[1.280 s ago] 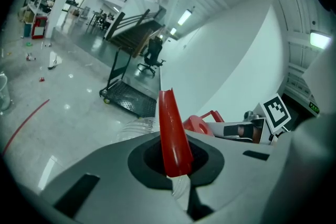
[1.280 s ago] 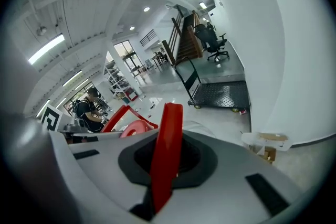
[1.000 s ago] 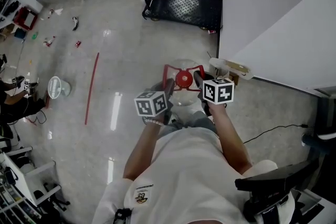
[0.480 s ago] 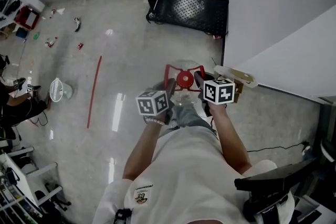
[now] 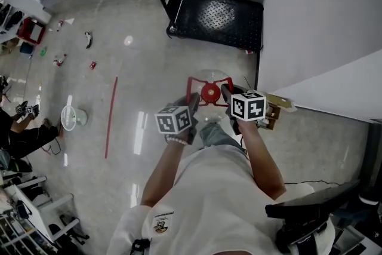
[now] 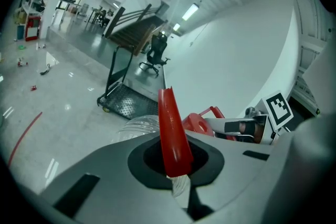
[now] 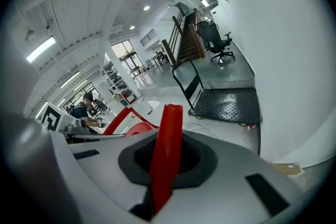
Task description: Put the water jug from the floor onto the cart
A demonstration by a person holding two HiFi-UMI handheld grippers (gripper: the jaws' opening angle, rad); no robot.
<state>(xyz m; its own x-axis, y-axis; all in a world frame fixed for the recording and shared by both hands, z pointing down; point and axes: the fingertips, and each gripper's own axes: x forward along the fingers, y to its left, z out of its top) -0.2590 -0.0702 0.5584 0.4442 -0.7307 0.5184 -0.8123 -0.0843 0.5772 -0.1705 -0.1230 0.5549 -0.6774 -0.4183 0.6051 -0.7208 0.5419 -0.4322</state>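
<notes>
Cart (image 5: 218,15) sits nearer than a second ago; both hands carry toward it. Left hand-held gripper (image 5: 192,104) and right hand-held gripper (image 5: 226,94) each clamped on the red handle (image 5: 193,79) of the water jug (image 5: 209,91), which hangs between them off the floor. Cart straight ahead beyond jug, deck lengthwise across view, hands equally near.

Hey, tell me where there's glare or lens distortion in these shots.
Head view: bright glare streaks on the glossy floor, otherwise sharp. Left gripper view: strong fisheye, black corners, the white wall bows. Right gripper view: same fisheye; the ceiling light strips blow out, the cart is clear.
</notes>
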